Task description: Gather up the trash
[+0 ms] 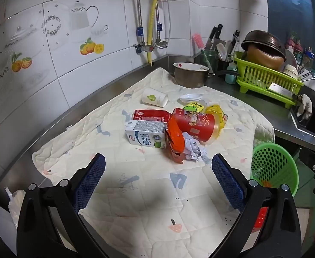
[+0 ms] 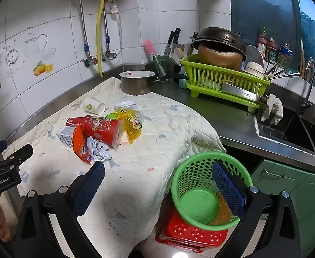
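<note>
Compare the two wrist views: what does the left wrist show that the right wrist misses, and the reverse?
Left wrist only: the red drink can lying behind the milk carton.

Right wrist only: the sink with its faucet, the red stool under the green basket, and the basket's bare inside.

Both: the pile of trash on the quilted cloth, the white cup, the crumpled paper, the pot, the dish rack.

"GenRobot.AI" on the left gripper [image 2: 0, 181] body, "纯牛奶" on milk carton [image 1: 145, 136]
</note>
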Available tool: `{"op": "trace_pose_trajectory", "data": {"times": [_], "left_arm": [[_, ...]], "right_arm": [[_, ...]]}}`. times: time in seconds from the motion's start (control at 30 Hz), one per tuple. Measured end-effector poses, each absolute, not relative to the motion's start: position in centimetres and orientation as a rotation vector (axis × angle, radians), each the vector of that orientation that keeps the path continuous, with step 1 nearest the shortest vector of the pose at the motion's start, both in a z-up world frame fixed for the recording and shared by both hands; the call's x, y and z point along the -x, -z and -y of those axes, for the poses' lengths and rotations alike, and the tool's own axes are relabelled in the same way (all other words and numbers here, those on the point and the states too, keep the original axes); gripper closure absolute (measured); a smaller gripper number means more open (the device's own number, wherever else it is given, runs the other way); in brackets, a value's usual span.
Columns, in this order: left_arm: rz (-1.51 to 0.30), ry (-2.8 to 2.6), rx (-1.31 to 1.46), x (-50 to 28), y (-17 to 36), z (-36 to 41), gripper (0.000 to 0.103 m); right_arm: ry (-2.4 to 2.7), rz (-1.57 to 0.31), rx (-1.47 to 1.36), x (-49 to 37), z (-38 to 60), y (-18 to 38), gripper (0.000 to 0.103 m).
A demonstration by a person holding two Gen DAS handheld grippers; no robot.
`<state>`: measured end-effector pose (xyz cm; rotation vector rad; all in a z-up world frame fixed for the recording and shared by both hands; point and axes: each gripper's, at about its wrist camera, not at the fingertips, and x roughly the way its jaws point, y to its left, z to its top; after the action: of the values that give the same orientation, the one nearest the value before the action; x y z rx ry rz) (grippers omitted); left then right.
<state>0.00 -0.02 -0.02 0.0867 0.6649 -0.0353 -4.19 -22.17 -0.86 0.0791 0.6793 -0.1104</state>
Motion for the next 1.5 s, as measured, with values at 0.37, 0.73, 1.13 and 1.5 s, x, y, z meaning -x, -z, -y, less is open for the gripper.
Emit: {"op": "trace_pose_trajectory", "data": {"times": [0.37,0.73,1.13,1.5], "left_arm": [[-0.678,0.041,-0.077,0.1,-0.5,-0.2,0.005],[-0.682,0.033,-0.067,0.1,0.1,-0.2,0.005],[-0.689,0.035,-0.064,-0.1,0.1,-0.6,0.005],[-0.685,0.027,-0.056,-0.3,0.1,-0.6,0.005]], "right_arm": [[0.103,-0.674,-0.079,4.3,21.9,0.6,0.006],[0.098,-0.668,-0.075,4.5,22.0,0.6,0.006],[0.099,-0.672,-0.069,4.1,21.3,0.7,0.006],[0.098,-0.671,-0.070,4.1,21.2,0.7,0.006]]}}
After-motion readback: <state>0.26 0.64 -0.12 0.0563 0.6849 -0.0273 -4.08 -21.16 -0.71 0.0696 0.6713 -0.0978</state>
